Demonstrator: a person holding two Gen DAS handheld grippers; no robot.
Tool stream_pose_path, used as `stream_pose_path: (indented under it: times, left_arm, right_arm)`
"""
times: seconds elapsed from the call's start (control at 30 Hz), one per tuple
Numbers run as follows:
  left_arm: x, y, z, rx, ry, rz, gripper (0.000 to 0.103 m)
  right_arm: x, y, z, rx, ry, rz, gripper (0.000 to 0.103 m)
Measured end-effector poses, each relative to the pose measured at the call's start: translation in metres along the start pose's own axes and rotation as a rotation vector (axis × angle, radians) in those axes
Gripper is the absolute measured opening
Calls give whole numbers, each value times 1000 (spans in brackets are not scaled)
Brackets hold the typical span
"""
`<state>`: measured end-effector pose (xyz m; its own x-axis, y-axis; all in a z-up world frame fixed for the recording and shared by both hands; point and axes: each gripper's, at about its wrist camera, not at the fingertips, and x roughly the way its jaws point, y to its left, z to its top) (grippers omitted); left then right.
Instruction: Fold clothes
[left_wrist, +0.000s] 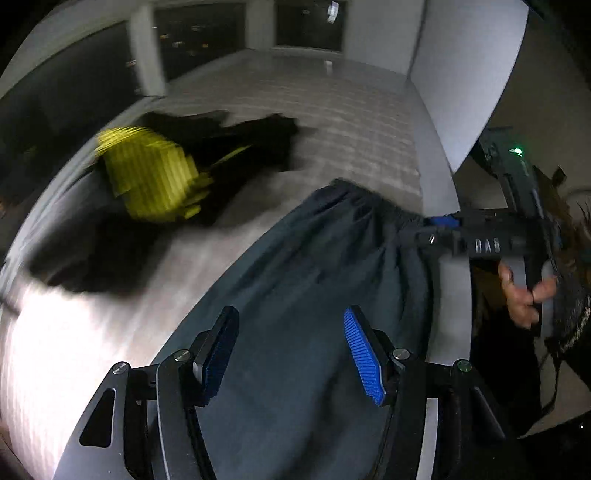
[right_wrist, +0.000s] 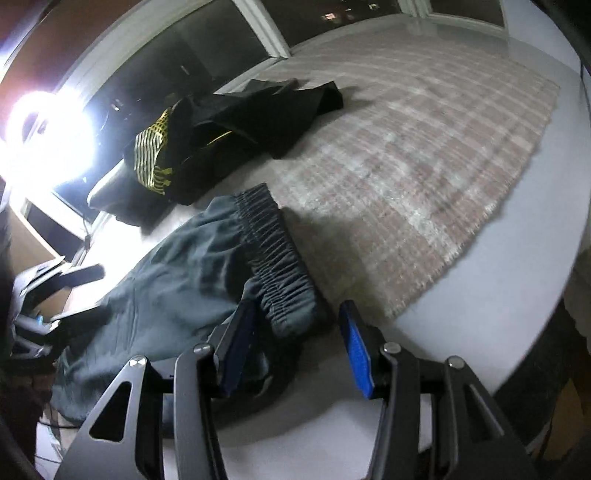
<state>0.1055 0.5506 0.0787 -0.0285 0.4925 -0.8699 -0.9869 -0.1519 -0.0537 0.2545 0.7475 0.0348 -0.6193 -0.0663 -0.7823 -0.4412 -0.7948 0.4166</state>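
A dark grey-blue garment (left_wrist: 314, 280) with a gathered elastic waistband (right_wrist: 273, 258) lies spread on the white surface. My left gripper (left_wrist: 291, 352) hovers over its middle, open, with nothing between its blue pads (left_wrist: 364, 358). My right gripper (right_wrist: 295, 347) is open too. The near end of the waistband lies between its fingers, untouched by the pads. In the left wrist view the right gripper (left_wrist: 439, 230) shows side-on at the waistband's right end, with a person's hand (left_wrist: 524, 295) behind it.
A crumpled black and yellow garment (right_wrist: 207, 140) lies at the back left. A pink and white checked rug (right_wrist: 406, 166) covers the surface beyond the waistband. A bright lamp (right_wrist: 48, 125) glares at left. The white surface's edge (right_wrist: 517, 332) runs along the right.
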Motion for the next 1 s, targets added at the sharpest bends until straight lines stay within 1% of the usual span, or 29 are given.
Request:
stream_pose_path:
  times: [0.07, 0.17, 0.2, 0.27, 0.37, 0.4, 0.43, 0.47, 0.53, 0.6, 0.67, 0.7, 0.73, 0.8, 0.87, 0.9, 0.93, 1.0]
  left_arm:
    - [13, -6, 19, -3, -4, -34, 57]
    - [36, -6, 35, 3, 23, -42, 57]
    - [46, -4, 38, 11, 48, -25, 57]
    - [60, -1, 37, 15, 83, -9, 56]
    - [76, 2, 27, 6, 129, -17, 56]
    - [76, -1, 24, 26, 104, -3, 59]
    - [76, -2, 24, 30, 100, -1, 61]
    - [76, -3, 24, 32, 100, -1, 62]
    - [76, -5, 24, 35, 99, 0, 60]
    - [67, 1, 24, 0, 95, -19, 53]
    - [39, 9, 20, -23, 52, 0, 53]
    - [22, 16, 15, -40, 30, 8, 53]
    - [4, 23, 11, -57, 7, 17, 53]
    - [-40, 43, -8, -106, -33, 51, 53]
    - [-84, 65, -33, -156, -63, 106, 53]
    - [-106, 76, -45, -182, -77, 134, 53]
    - [-135, 90, -66, -226, -92, 176, 53]
    - [-177, 109, -100, -284, -110, 254, 53]
  right_arm:
    - [1, 2, 0, -21, -6, 14, 47]
    - [4, 3, -1, -27, -15, 18, 47]
    - [4, 4, -2, -29, -19, 20, 47]
    - [6, 9, -4, -42, -26, 16, 47]
    - [9, 16, -8, -63, -36, 11, 47]
    - [10, 18, -9, -69, -39, 10, 44]
    - [11, 20, -10, -76, -43, 8, 40]
    - [14, 26, -12, -97, -35, 0, 29]
    - [17, 34, -14, -128, -25, 0, 27]
    - [16, 41, -17, -147, -30, 19, 26]
    - [11, 46, -19, -142, -57, 6, 26]
    - [4, 45, -18, -116, -80, 16, 26]
    - [-4, 42, -14, -75, -100, 45, 26]
    - [-18, 37, -7, 1, -129, 99, 26]
    - [-28, 35, 1, 65, -145, 165, 26]
    - [-32, 39, 5, 92, -152, 212, 26]
    - [-36, 44, 9, 102, -156, 233, 26]
    - [-44, 67, 15, 94, -171, 273, 26]
